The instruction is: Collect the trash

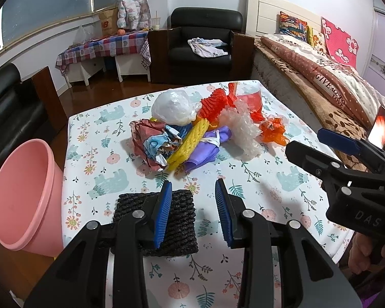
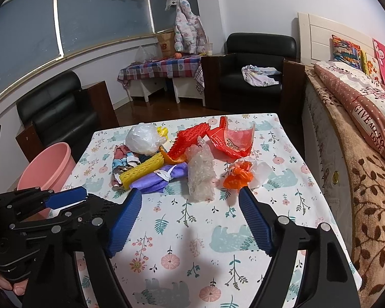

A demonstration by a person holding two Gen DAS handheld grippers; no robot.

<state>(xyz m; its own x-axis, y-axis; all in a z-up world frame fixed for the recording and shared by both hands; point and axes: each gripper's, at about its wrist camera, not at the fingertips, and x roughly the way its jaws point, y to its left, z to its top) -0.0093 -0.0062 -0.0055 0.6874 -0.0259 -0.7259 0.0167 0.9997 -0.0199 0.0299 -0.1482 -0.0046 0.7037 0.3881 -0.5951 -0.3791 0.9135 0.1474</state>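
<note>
The left gripper is held open above the near part of the table, with nothing between its 2 blue pads; the black foam net is seen under and behind its left finger, lying flat on the cloth, not gripped. The right gripper is spread wide and is empty as well, its fingertips pointed at the heap from the near side, with the bubble wrap just ahead between them and the orange plastic scrap close to the right fingertip.

The trash is gathered in 1 heap at the middle of the table: a white plastic bag ball, crumpled printed paper, a yellow foam net, a purple cloth piece, a red foam net and a red wrapper at the far side. All of it is judged light, soft and crushable; films are likely slippery, so a bunched fold or thick edge is best pinched rather than a flat face. The foam nets are springy and can be squeezed across the middle.

The pink bin is stood on the floor just beside the table's left edge, tilted toward the camera. What can be seen of its inside is bare; the bottom is not fully shown.
</note>
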